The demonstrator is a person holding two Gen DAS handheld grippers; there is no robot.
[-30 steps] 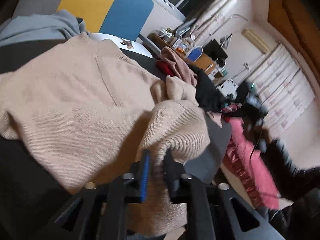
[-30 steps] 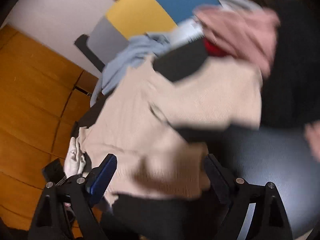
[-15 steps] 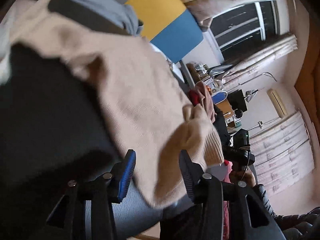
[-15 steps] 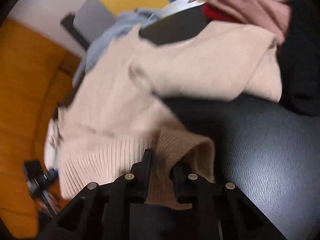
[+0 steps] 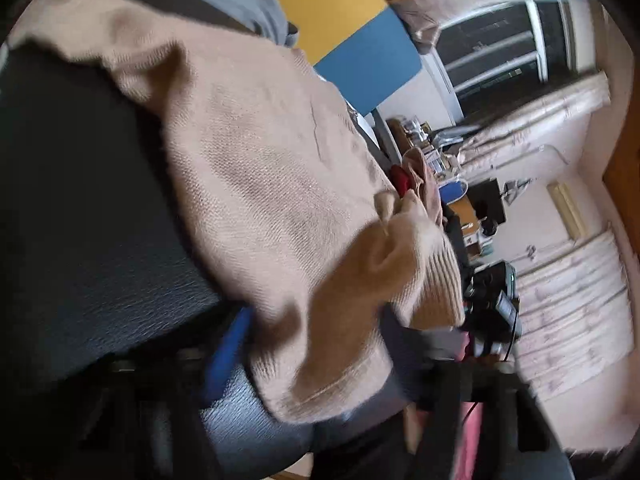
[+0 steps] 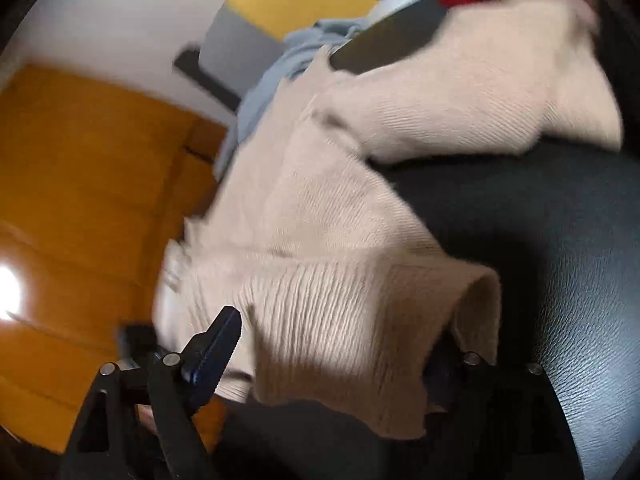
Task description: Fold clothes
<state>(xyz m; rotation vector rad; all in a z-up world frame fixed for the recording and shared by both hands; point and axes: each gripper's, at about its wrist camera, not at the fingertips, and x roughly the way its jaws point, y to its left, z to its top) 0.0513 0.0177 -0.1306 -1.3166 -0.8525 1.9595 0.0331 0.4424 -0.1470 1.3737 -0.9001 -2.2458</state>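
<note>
A beige knit sweater (image 5: 272, 168) lies spread on a black leather surface (image 5: 80, 208). In the left wrist view its sleeve end drapes between the wide-apart fingers of my left gripper (image 5: 320, 344), which is open. In the right wrist view the sweater (image 6: 320, 216) shows its ribbed hem (image 6: 340, 320) lying between the fingers of my right gripper (image 6: 340, 344), which is open. One sleeve is folded across the top of the body (image 6: 460, 104).
A light blue garment (image 6: 280, 68) lies beyond the sweater. Pink and red clothes (image 5: 416, 176) are piled past it, with a black garment. The wooden floor (image 6: 80, 184) is to the left of the black surface (image 6: 560, 240). Yellow and blue panels (image 5: 340, 24) stand behind.
My left gripper let go of the sleeve cuff and opened wide. My right gripper closed on the ribbed hem half a second ago and has now opened again.
</note>
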